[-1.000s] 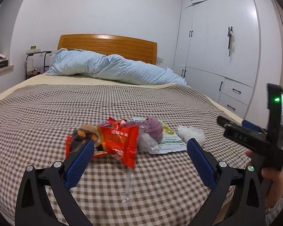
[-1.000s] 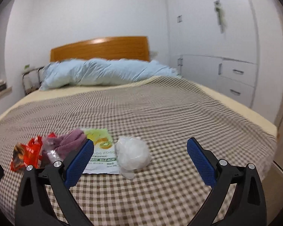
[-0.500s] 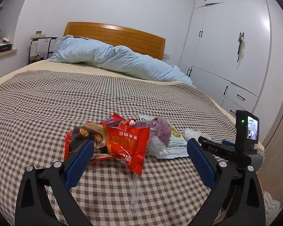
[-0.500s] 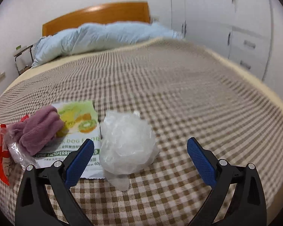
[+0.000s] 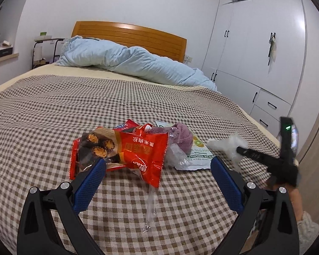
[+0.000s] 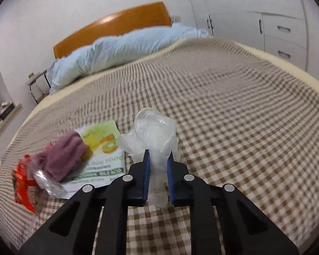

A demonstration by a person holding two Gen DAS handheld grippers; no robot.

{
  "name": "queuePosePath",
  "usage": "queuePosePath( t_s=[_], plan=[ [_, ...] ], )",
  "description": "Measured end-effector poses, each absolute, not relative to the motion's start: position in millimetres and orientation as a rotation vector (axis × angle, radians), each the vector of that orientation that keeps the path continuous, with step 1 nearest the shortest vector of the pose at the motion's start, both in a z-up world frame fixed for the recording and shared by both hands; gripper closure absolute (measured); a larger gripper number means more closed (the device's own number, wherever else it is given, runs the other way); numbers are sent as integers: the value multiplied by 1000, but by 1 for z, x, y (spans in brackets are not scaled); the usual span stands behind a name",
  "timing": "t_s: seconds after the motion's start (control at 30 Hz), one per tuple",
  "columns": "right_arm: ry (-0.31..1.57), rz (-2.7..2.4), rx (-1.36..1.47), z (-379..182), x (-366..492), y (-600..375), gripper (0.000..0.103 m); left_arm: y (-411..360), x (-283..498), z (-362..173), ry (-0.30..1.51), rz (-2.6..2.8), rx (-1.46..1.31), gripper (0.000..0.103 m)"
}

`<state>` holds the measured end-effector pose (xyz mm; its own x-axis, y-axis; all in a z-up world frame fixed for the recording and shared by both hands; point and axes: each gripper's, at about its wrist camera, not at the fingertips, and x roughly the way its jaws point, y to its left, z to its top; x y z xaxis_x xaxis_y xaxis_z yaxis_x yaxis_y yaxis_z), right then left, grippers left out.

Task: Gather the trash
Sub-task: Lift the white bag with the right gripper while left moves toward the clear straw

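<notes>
Right gripper (image 6: pixel 157 163) pinches clear plastic bag (image 6: pixel 154 131), tilted bedward.

The left wrist view looks low over the foot of the bed (image 5: pixel 53 110) toward the headboard (image 5: pixel 129 36), with the wardrobe (image 5: pixel 255 42) to its right; the right wrist view sits closer to the covers, tilted, facing the same headboard (image 6: pixel 112 25); both share the red wrapper (image 5: pixel 144 155), the purple cloth (image 6: pixel 63 157), the clear plastic bag (image 6: pixel 155 133) and the blue duvet (image 5: pixel 127 61).
</notes>
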<state>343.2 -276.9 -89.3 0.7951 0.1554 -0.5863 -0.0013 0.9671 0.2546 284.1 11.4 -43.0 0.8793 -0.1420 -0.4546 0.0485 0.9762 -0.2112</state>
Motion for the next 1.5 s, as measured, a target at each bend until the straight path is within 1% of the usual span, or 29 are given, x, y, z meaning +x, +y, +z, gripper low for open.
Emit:
queuePosePath(
  t_s=[0.27, 0.4, 0.77, 1.0, 1.2, 1.23, 1.27, 1.33, 1.47, 1.5],
  plan=[
    [472, 99, 360, -42, 295, -304, 89, 18, 284, -44, 500, -91, -220, 8],
    [424, 68, 323, -30, 283, -306, 89, 20, 285, -44, 511, -87, -218, 8],
    [414, 51, 333, -30, 278, -323, 89, 18, 300, -51, 566, -42, -133, 8],
    [406, 40, 343, -28, 271, -337, 89, 18, 305, -67, 684, -80, -155, 8],
    [408, 31, 338, -27, 267, -341, 89, 4, 300, -90, 762, -73, -69, 8],
    [409, 31, 338, -27, 267, -342, 89, 3, 300, -95, 778, -72, -72, 10],
    [408, 30, 336, -28, 265, -343, 89, 4, 301, -99, 788, -74, -81, 19],
    [408, 28, 335, -28, 264, -343, 89, 5, 301, -105, 801, -69, -100, 22],
    [409, 28, 331, -28, 262, -341, 89, 7, 295, -105, 797, -68, -100, 34],
    [411, 30, 330, -28, 263, -341, 89, 6, 293, -105, 792, -71, -102, 34]
  ],
)
